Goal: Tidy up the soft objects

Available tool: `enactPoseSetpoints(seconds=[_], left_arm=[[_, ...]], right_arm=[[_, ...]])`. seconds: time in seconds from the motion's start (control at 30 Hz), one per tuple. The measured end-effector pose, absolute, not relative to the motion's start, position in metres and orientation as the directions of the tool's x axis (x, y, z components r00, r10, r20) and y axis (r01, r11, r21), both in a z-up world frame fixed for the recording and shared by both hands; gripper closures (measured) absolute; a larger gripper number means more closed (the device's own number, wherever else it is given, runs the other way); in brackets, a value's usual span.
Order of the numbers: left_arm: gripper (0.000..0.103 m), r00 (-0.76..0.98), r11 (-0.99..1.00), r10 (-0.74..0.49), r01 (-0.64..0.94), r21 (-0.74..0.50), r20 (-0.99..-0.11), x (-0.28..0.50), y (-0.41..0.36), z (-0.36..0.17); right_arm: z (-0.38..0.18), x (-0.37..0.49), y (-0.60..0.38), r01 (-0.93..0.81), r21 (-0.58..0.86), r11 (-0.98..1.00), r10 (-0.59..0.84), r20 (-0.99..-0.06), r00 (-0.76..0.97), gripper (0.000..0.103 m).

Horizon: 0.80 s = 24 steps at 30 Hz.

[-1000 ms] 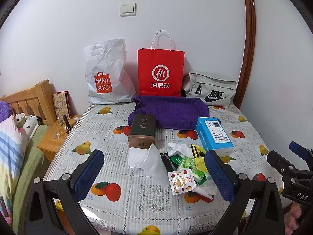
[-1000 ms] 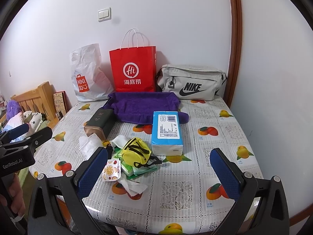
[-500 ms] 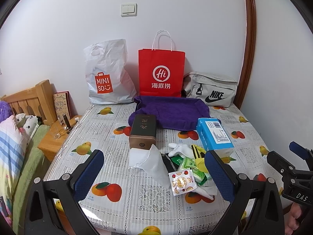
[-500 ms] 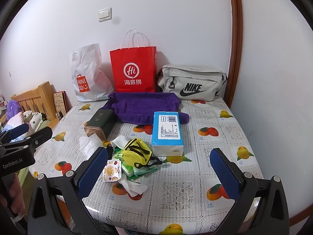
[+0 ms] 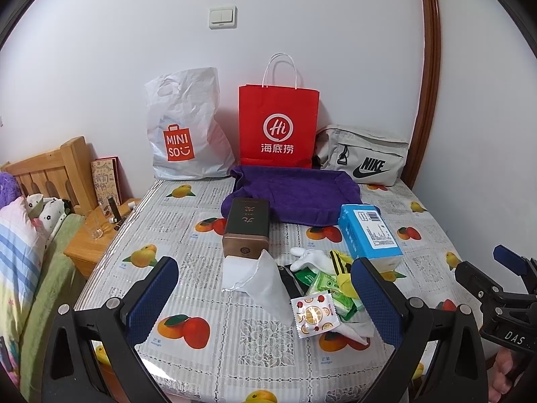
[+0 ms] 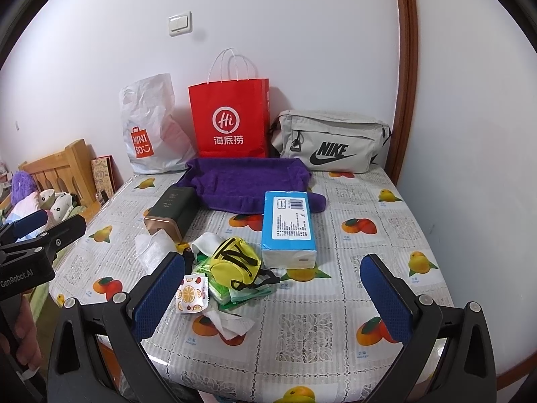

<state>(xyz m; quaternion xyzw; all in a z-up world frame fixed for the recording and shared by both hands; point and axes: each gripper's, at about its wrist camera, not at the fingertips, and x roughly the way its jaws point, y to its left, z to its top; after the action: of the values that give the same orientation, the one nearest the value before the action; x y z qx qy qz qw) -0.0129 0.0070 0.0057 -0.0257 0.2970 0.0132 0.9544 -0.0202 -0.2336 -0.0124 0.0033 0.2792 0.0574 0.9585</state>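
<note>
Meanwhile both grippers, left (image 5: 265, 297) and right (image 6: 273, 288), gape wide apart, holding nothing, near the purple towel (image 6: 248, 181)

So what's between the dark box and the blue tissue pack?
In the right wrist view, only bare fruit-print tablecloth separates the dark box from the blue tissue pack.

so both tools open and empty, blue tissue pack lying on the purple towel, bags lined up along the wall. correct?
One thing is off: the blue tissue pack lies on the fruit-print tablecloth, in front of the purple towel, at most touching its front edge, as the right wrist view shows. The rest holds: left tool and right tool open and empty, bags along the wall.
</note>
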Motion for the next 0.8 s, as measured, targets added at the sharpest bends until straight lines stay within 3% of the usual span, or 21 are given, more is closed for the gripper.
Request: enactPoseSetpoints(seconds=[0.5,0.7,0.8], left_arm=[[0.0,0.698,0.994,0.019,-0.093,-0.064,-0.716,0.043,0.038,-0.079],[0.001,0.684,0.988,-0.054,-0.068,-0.138,-0.727,0.056,0.049,-0.104],[0.001,0.684,0.992,-0.053,-0.05,-0.119,-0.728,0.062,0.049,-0.113]], right_arm=[[-0.075,0.028,-0.233,-0.144,0.076,0.987,0.16,-0.617,0.771,0.0],[-0.096,0.044,-0.234,-0.137,0.104,0.985,0.172,-0.649,0.742,0.0],[-0.106,0.051,-0.233,-0.14,0.107,0.984,0.175,-0.665,0.726,0.0]])
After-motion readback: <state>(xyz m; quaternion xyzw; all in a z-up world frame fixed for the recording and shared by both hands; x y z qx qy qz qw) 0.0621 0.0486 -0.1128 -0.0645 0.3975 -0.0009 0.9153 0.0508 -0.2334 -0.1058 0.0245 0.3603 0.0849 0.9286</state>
